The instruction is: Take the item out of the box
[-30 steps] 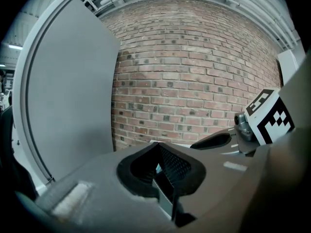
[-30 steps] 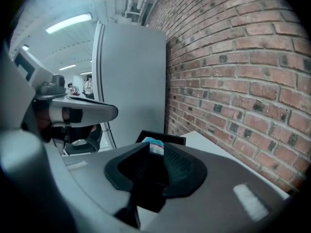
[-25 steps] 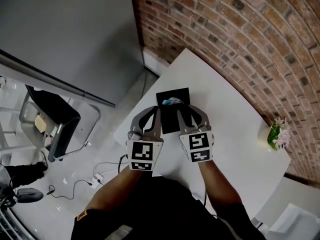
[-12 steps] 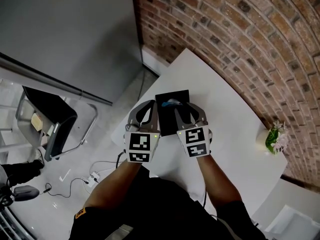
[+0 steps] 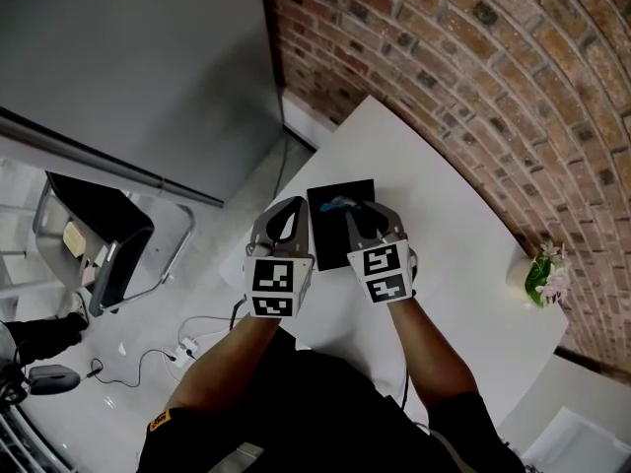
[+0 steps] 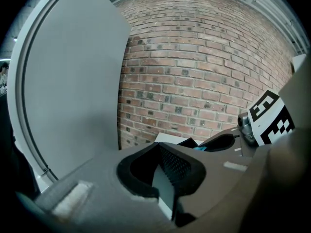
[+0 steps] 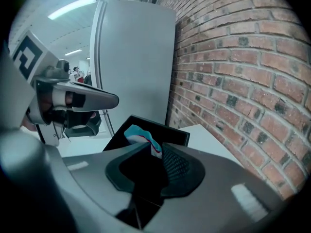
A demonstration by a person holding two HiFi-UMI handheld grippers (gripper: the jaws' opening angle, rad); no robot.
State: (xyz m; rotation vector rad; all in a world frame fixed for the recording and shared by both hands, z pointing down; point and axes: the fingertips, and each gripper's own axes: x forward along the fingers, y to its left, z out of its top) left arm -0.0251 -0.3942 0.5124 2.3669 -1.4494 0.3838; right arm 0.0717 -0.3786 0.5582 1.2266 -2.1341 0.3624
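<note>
item (image 7: 141, 135): lower end hidden behind right gripper (image 7: 158, 160) | box (image 7: 171, 133): near edge likewise covered

No words, brands or numbers could be read; only coded square markers (image 5: 273, 276) stood on the left gripper (image 5: 288, 211) and right gripper (image 5: 367, 214).

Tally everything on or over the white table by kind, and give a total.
Black box: 1
Blue-and-white item in the box: 1
Flower pot: 1
Hand-held gripper: 2, left hand-held gripper and right hand-held gripper
Total: 5
</note>
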